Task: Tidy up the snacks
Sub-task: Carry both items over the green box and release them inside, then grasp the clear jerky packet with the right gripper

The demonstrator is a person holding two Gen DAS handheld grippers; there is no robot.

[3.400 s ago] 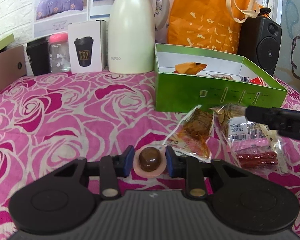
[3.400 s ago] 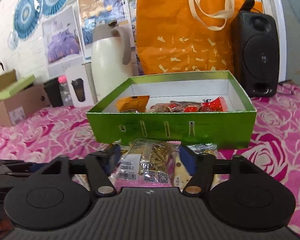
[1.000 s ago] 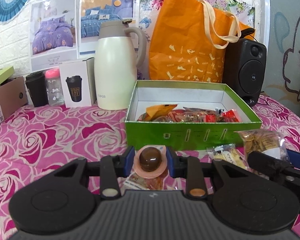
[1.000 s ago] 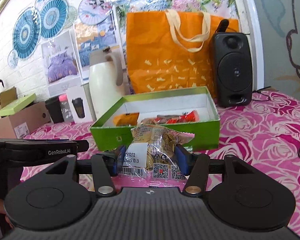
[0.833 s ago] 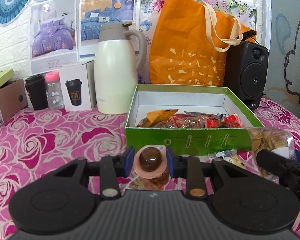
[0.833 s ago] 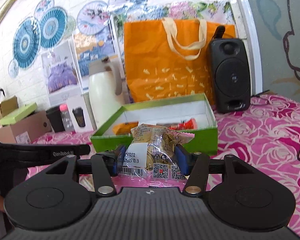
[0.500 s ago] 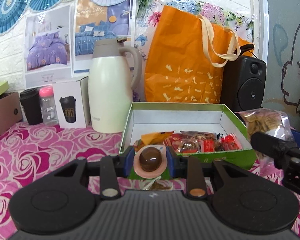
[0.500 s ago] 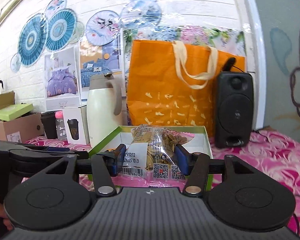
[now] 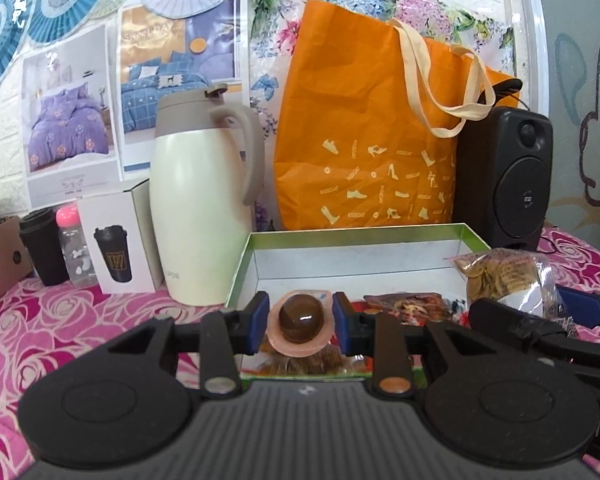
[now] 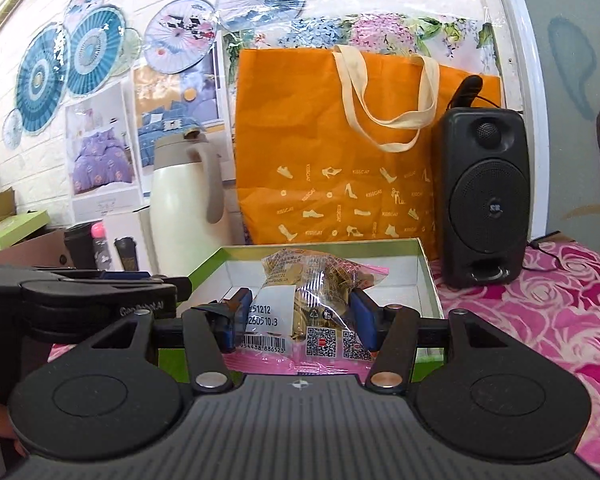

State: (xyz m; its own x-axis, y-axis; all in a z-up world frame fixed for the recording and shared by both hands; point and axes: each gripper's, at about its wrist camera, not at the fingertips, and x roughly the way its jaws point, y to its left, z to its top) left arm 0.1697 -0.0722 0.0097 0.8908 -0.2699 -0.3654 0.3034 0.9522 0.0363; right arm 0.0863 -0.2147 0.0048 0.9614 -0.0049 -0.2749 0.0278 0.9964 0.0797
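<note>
My left gripper (image 9: 300,324) is shut on a small pink cup with a brown jelly dome (image 9: 300,320), held over the near left part of the open green box (image 9: 356,238). My right gripper (image 10: 298,320) is shut on a clear bag of golden snacks with a pink edge (image 10: 312,292), held over the same green box (image 10: 430,276). That snack bag also shows in the left wrist view (image 9: 500,276) at the right. Several wrapped snacks (image 9: 404,304) lie inside the box.
A cream thermos jug (image 9: 204,204), a white cup carton (image 9: 118,240), an orange tote bag (image 9: 376,140) and a black speaker (image 9: 504,176) stand behind the box against the wall. A cardboard box (image 10: 24,248) sits far left. The cloth is pink with roses (image 10: 560,300).
Both grippers have risen and moved forward over the green box, each still holding its snack. The right gripper picked the snack bag up from the cloth earlier.
</note>
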